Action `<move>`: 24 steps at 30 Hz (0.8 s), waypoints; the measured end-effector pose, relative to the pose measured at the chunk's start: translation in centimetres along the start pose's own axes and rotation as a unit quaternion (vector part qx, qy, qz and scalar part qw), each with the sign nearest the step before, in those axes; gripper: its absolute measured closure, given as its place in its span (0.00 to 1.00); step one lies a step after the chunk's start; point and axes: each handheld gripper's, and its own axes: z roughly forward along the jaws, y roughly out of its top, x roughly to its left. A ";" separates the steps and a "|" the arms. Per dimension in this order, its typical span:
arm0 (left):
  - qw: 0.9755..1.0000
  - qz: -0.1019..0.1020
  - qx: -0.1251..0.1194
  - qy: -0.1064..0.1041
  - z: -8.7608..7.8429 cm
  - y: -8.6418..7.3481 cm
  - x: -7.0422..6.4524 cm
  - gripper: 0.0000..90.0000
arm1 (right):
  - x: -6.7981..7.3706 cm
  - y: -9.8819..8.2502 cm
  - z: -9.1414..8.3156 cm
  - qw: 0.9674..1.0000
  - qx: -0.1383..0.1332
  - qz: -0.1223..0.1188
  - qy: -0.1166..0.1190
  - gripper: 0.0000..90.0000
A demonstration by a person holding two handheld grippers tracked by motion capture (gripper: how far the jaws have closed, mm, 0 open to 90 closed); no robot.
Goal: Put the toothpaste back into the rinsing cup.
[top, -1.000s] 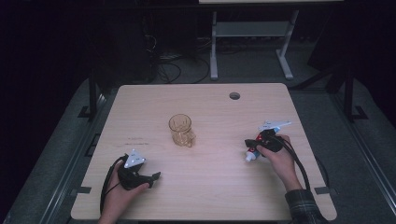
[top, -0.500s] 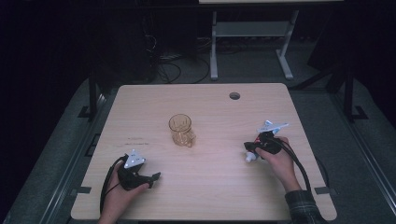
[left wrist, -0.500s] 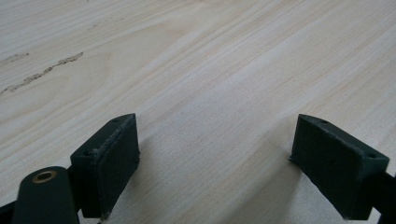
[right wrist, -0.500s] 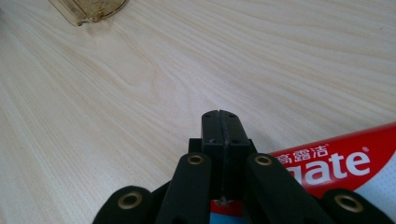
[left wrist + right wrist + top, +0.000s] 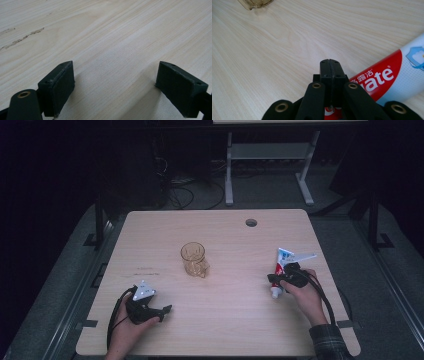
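The right gripper (image 5: 330, 65) has its jaws pressed flat together with nothing between them, directly over the toothpaste tube (image 5: 392, 77), which lies on the table (image 5: 225, 320) near its right edge (the right gripper view shows the red-and-white label passing beneath the jaws). In the high view the tube (image 5: 280, 270) pokes out either side of that gripper (image 5: 281, 279). The left gripper (image 5: 115, 87) rests spread wide over bare wood. The amber glass cup (image 5: 194, 260) stands mid-table, well apart.
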 end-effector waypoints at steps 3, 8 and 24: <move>1.000 0.000 0.000 0.000 0.0 0.0 0.0 0.16 | 0.0 -0.2 -0.2 1.000 0.001 -0.001 -0.003 1.00; 1.000 0.000 0.000 0.000 0.0 0.0 0.0 0.16 | -0.1 -0.6 -0.5 1.000 0.008 -0.004 -0.012 1.00; 1.000 0.000 0.000 0.000 -0.1 -0.1 -0.1 0.16 | -1.3 -1.5 -1.9 1.000 0.013 0.012 -0.020 1.00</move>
